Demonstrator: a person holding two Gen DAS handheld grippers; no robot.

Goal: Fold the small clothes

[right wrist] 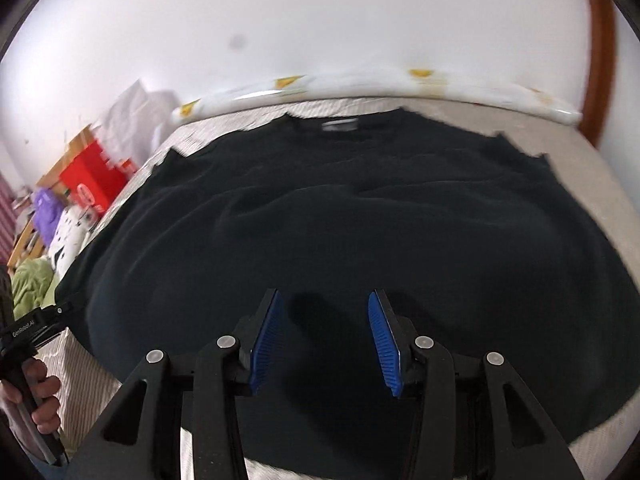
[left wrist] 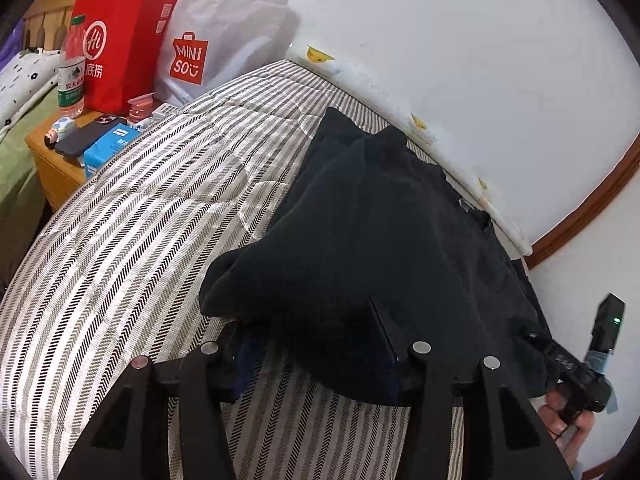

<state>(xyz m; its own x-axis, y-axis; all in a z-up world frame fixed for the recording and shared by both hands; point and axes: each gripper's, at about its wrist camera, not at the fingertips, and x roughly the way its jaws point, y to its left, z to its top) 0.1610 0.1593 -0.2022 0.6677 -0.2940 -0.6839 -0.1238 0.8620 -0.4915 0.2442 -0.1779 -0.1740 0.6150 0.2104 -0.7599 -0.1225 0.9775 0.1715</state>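
we see a bed [left wrist: 132, 216] with a striped grey-and-white cover running along a white wall [left wrist: 460, 40]; on it lies the black garment [right wrist: 340, 220], spread wide across the cover with its neckline and label toward the wall in the right wrist view, and with one side bunched into a raised fold in the left wrist view; beyond the bed's far end stands a wooden bedside tabletop [left wrist: 52, 160] carrying a white minisо-printed bag [left wrist: 224, 32], a red paper bag [left wrist: 120, 40], a water bottle [left wrist: 72, 68], a dark phone [left wrist: 86, 136] and a blue packet [left wrist: 112, 144]; our right gripper [right wrist: 324, 336] hangs over the near part of the garment, its blue-padded jaws standing apart with nothing pinched between them; our left gripper [left wrist: 308, 344] sits at the garment's near hem, its jaws also apart, the cloth's edge lying over and between them, and we cannot tell whether any pad presses it; a hand [right wrist: 40, 396] grips the left gripper's handle at the edge of the right wrist view.
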